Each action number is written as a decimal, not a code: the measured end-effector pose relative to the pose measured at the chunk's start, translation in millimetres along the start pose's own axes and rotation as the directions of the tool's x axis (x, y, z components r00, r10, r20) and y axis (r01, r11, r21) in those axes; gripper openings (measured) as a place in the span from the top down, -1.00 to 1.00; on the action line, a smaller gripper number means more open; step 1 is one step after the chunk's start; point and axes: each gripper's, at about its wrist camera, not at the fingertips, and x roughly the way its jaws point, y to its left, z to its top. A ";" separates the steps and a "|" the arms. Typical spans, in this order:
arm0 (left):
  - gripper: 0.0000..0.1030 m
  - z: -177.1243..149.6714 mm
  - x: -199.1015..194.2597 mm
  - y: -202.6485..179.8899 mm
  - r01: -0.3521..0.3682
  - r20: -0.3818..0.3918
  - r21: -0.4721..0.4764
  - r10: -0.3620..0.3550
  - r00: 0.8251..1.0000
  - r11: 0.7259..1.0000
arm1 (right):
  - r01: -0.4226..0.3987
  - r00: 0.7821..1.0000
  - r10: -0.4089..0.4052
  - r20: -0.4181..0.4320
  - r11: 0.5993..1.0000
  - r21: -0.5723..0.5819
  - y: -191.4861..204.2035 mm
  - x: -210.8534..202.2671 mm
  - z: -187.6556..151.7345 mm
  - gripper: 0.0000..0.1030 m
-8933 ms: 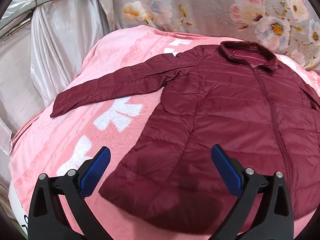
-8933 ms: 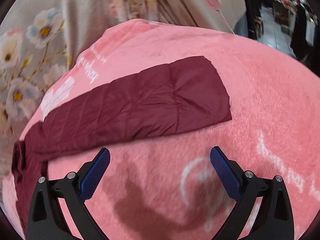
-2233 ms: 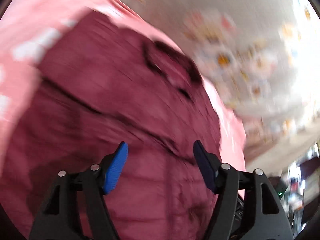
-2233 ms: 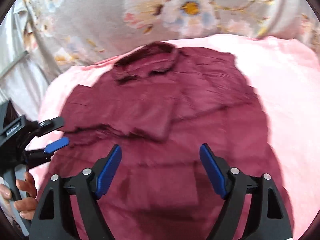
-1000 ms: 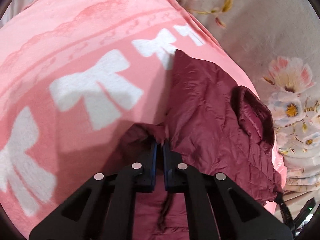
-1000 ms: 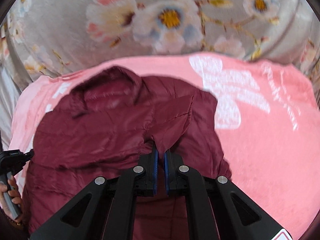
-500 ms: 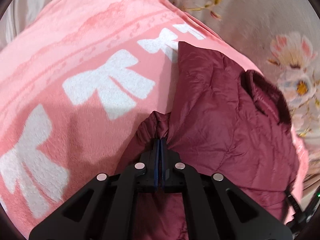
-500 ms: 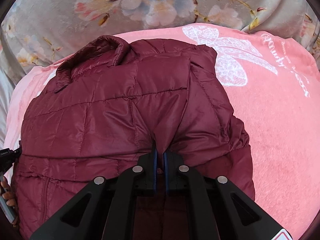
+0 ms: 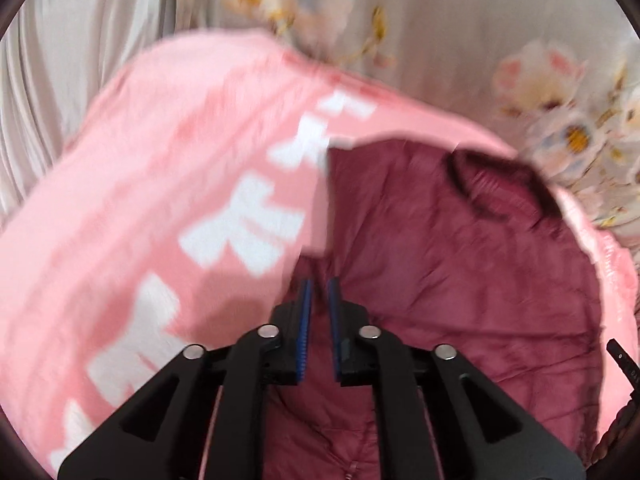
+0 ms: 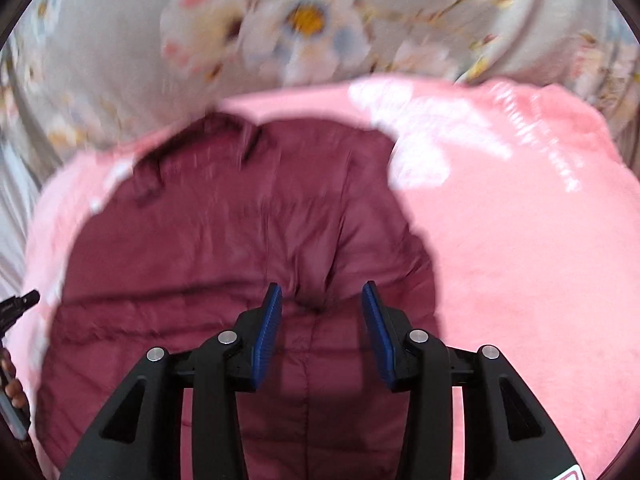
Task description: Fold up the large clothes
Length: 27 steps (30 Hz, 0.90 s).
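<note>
Your left gripper (image 9: 319,284) has its blue pads a narrow gap apart over the left edge of the maroon jacket (image 9: 460,272); the frame is blurred and you cannot tell whether fabric sits between them. Your right gripper (image 10: 322,300) has its jaws well apart, nothing between the pads, with a raised pucker of jacket fabric just ahead of the gap. The jacket (image 10: 224,256) lies on the pink blanket (image 9: 160,168) as a compact folded bundle, collar (image 9: 500,184) toward the far edge of the bed beside the floral curtain (image 10: 304,20). To the jacket's left the blanket shows a row of white bow prints (image 9: 244,224); to its right, in the right wrist view, a white printed motif (image 10: 432,136). Your left hand's tool shows at the left rim of the right wrist view. Both frames carry motion blur.
</note>
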 end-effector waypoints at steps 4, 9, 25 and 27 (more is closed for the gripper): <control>0.26 42.1 -2.4 -47.0 0.079 0.037 0.030 -0.080 0.996 0.996 | -0.070 0.997 0.071 0.035 0.997 -0.020 34.7 -5.8 39.7 0.17; 0.24 46.8 69.4 -107.2 0.167 -0.126 0.015 -0.163 0.978 0.986 | -0.067 0.997 0.062 -0.044 0.991 -0.120 94.7 55.4 59.9 0.27; 0.24 -31.0 96.4 -98.6 0.118 -0.176 0.172 -0.087 0.981 0.978 | -0.093 0.983 0.059 -0.176 0.976 -0.194 97.8 71.4 -11.0 0.46; 0.24 -33.0 96.3 -99.3 0.114 -0.161 0.175 -0.086 0.983 0.978 | -0.079 0.990 0.057 -0.129 0.982 -0.173 96.8 64.2 -2.0 0.46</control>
